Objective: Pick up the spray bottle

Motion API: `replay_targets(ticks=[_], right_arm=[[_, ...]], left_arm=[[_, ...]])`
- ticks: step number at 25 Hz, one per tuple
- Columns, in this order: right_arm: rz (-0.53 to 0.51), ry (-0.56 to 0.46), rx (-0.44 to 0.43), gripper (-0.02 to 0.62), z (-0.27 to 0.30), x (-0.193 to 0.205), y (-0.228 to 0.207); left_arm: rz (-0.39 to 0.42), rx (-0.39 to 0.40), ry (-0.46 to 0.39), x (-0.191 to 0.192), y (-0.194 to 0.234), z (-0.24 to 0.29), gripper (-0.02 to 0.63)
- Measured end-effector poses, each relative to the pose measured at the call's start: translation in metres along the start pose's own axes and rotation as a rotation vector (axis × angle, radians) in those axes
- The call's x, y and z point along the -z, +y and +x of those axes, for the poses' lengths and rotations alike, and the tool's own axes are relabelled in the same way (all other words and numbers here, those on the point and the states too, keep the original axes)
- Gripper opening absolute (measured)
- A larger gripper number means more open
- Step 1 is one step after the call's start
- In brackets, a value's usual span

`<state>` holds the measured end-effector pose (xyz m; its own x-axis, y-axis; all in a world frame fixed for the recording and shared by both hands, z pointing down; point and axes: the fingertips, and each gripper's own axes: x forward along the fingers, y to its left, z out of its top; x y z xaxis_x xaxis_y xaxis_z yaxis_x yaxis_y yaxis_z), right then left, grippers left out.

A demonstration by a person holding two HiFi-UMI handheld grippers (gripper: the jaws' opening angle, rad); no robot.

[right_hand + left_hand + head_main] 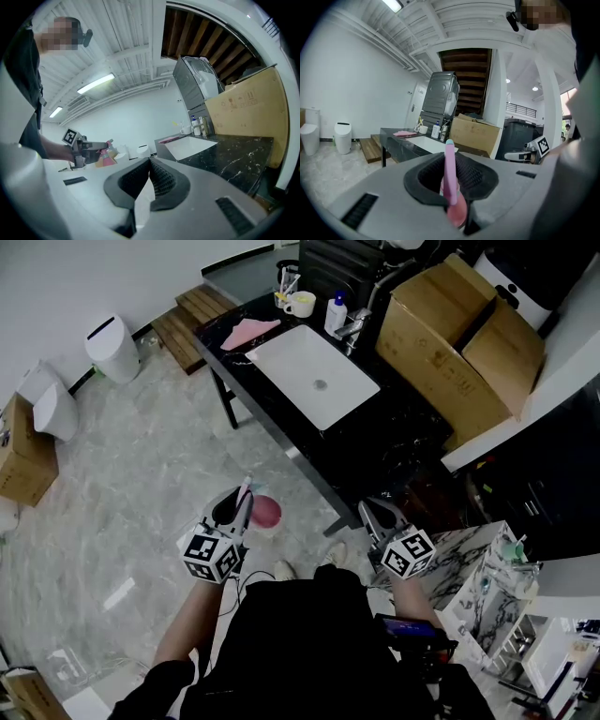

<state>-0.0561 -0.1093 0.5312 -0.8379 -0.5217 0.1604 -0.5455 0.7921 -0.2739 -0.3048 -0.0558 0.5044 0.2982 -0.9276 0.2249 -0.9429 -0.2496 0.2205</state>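
My left fingers (425,177) are closed on the pink spray bottle (450,185) and carry it in the air, before the near edge of the black surface (375,442). My right fingers (165,180) are closed on nothing, probably because one grip is enough

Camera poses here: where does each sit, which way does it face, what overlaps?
Head view: on the person's head, facing steeply down at the black counter; shows the torso, left hand-held gripper and right hand-held gripper.
Left gripper view: on the left hand-held gripper, looking along its jaws, shut on the pink spray bottle, toward the counter; the right hand-held gripper shows at right.
Right gripper view: on the right one, along its closed, empty jaws; the left one shows at left.
Shared: all three see the white sink.
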Motion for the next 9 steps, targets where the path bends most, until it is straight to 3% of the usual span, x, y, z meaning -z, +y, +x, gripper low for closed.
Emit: replay_targets(ticks=[9], right_arm=[[0.008,0.006,0.035,0.026,-0.021,0.005,0.006]], left_arm=[[-0.016,0.025,0.036,0.016,-0.008,-0.005,0.067]])
